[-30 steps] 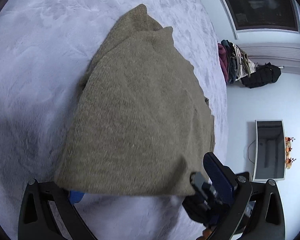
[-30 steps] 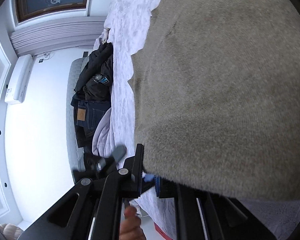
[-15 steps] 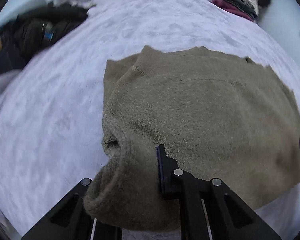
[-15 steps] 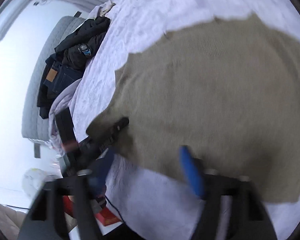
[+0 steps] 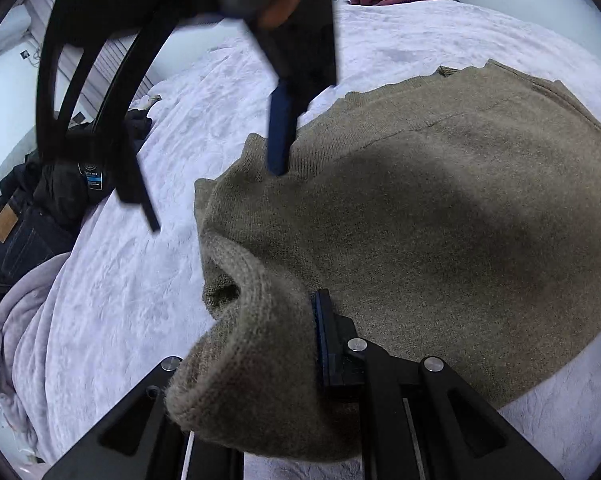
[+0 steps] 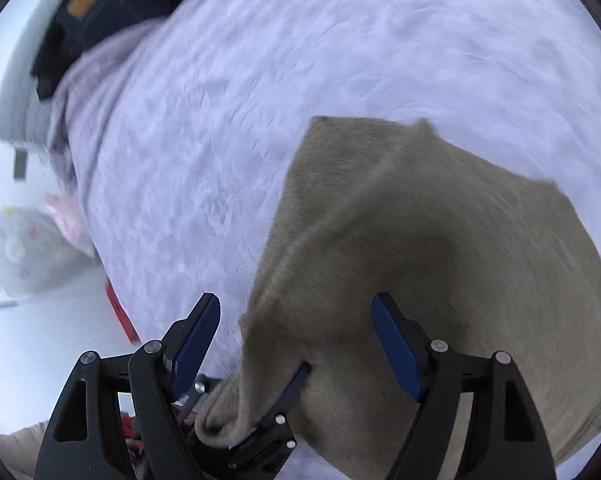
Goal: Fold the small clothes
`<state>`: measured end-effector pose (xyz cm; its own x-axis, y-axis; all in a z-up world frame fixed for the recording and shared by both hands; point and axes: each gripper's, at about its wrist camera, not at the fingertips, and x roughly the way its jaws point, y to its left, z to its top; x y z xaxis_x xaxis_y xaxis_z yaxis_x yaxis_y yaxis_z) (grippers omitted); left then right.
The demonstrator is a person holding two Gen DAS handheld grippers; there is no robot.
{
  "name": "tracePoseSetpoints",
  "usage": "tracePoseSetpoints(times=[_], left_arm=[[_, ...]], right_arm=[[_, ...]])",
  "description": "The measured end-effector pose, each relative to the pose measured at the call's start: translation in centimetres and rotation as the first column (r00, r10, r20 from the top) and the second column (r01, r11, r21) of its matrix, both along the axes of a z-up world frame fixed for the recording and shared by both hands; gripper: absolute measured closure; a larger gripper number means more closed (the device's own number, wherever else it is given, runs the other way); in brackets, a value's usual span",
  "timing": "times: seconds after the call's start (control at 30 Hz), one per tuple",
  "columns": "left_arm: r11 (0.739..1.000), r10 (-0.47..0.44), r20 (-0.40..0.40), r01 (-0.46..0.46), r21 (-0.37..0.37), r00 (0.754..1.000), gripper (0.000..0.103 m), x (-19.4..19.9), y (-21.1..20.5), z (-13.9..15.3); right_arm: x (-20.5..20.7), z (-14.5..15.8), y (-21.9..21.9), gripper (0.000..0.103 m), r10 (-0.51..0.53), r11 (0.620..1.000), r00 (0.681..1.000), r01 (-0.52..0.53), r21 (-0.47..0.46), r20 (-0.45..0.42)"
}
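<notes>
Over the bed (image 5: 440, 36), left tongs (image 5: 300, 344) tilt down pinching the sweater's (image 5: 440, 220) cuff – right tongs (image 6: 296, 344) hover, gaping, empty

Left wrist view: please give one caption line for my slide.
Left gripper pinches the olive knit sweater's cuff on a pale bedspread; open right gripper hovers above.

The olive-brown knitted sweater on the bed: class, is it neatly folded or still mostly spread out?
Mostly spread. The sweater lies broad and flat on the pale bedspread, with only one ribbed end lifted, pinched in the left gripper.
</notes>
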<state>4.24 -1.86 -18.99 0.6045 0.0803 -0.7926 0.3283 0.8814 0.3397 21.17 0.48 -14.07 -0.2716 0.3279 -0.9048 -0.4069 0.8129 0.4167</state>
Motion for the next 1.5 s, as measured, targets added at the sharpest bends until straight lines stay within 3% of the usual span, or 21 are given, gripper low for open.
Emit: tracePoseSetpoints(times=[0.17,0.33,0.4,0.43,0.47,0.5,0.53,0.6,0.67,0.77,0.87,1.0,1.23,1.37,1.5], left_arm=[[1.000,0.009,-0.003,-0.009,-0.011,1.000,0.089,-0.1,0.3,-0.4],[1.000,-0.009,0.013,0.009,0.019,1.000,0.089,-0.2,-0.1,-0.5],[1.000,-0.009,0.014,0.009,0.016,1.000,0.089,-0.2,-0.2,-0.3],[1.000,-0.006,0.010,0.006,0.007,1.000,0.089,-0.1,-0.1,-0.1],[1.000,-0.002,0.005,0.002,-0.003,1.000,0.089,0.0,0.1,0.1],[1.000,0.001,0.003,-0.001,-0.015,1.000,0.089,0.1,0.3,0.3],[1.000,0.000,0.002,0.001,-0.029,1.000,0.089,0.1,0.5,0.7],[0.999,-0.005,0.008,0.005,-0.054,1.000,0.089,0.1,0.5,1.8],[0.996,-0.017,0.022,0.019,-0.083,1.000,0.089,-0.1,0.3,3.1],[0.991,-0.053,0.048,0.059,-0.121,0.997,0.089,-0.4,-0.9,5.5],[0.983,-0.101,0.081,0.111,-0.144,0.992,0.089,-0.8,-3.0,7.8],[0.966,-0.184,0.131,0.204,-0.158,0.974,0.089,-1.8,-6.8,9.9],[0.910,-0.362,0.187,0.389,-0.142,0.913,0.089,-3.4,-15.1,12.0],[0.869,-0.461,0.147,0.478,-0.127,0.875,0.089,-4.7,-19.9,10.3],[0.835,-0.540,0.068,0.544,-0.087,0.839,0.089,-6.3,-23.6,6.3]], right_arm=[[-0.5,-3.2,5.5,0.021,0.174,0.963,0.984,-0.180,-0.199,-0.049],[-1.9,-6.2,9.2,0.021,0.329,0.863,0.942,-0.326,-0.387,-0.059],[-2.3,-6.8,9.8,0.024,0.359,0.841,0.932,-0.343,-0.419,-0.044],[-2.5,-6.8,9.9,0.030,0.370,0.838,0.929,-0.345,-0.423,-0.027],[-2.6,-6.5,9.8,0.058,0.390,0.829,0.921,-0.349,-0.436,0.004],[-2.6,-6.1,9.2,0.080,0.408,0.819,0.912,-0.341,-0.462,0.051],[-2.4,-5.6,8.4,0.081,0.385,0.840,0.920,-0.317,-0.440,0.074],[-1.6,-4.1,5.5,0.088,0.253,0.929,0.965,-0.221,-0.296,0.074],[-1.1,-2.7,2.5,0.089,0.139,0.977,0.987,-0.124,-0.174,0.077],[-1.1,-0.2,-2.5,0.089,-0.009,1.000,0.996,0.008,0.002,0.090],[-1.7,2.2,-7.2,0.089,-0.140,0.981,0.987,0.127,0.146,0.084],[-2.9,5.6,-13.4,0.089,-0.269,0.924,0.957,0.225,0.309,0.107],[-6.1,10.6,-24.2,0.089,-0.427,0.829,0.880,0.290,0.479,0.207],[-8.9,9.7,-30.4,0.089,-0.540,0.773,0.818,0.390,0.501,0.197],[-12.0,5.2,-36.5,0.089,-0.635,0.727,0.756,0.516,0.453,0.158]])
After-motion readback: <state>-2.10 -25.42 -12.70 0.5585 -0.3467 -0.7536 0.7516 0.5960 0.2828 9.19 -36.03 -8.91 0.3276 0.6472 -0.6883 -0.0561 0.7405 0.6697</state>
